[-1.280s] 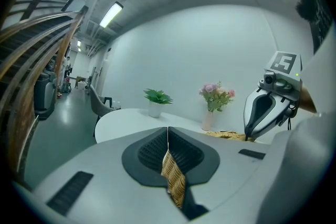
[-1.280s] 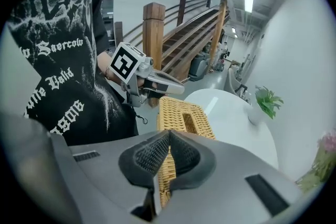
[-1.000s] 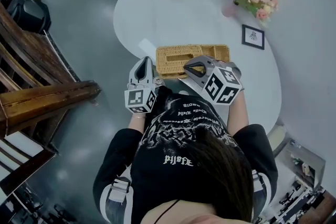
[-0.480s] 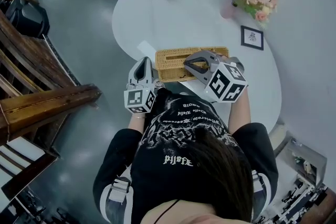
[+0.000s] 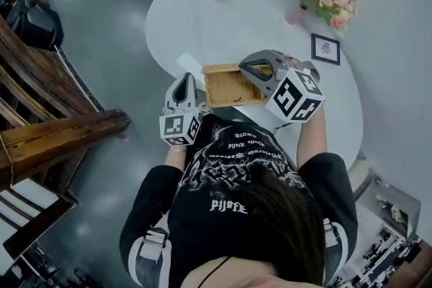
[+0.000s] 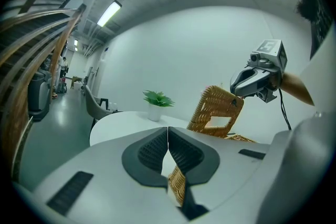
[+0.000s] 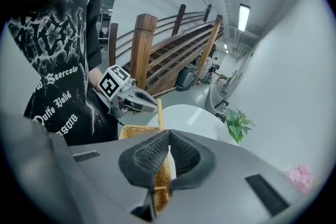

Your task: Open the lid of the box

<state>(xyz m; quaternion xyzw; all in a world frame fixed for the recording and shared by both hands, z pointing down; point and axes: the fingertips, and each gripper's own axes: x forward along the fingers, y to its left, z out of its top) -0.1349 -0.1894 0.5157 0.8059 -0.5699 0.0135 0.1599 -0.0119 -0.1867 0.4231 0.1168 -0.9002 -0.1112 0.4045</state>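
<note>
Pinching the half-raised wicker lid point(image 6: 212, 105) with right gripper point(image 7: 167, 153) fingers, wicker box point(image 7: 134, 132) rim with left gripper point(image 6: 168, 148) fingers. Risk: thin weave slipping free, lid dropping shut.

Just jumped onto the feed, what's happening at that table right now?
A person is working two handheld grippers at a wicker box on the white table. The left gripper is shut on the box's rim and steadies it. The right gripper is shut on the edge of the woven lid, which stands raised steeply above the box, so the box is open.
</note>
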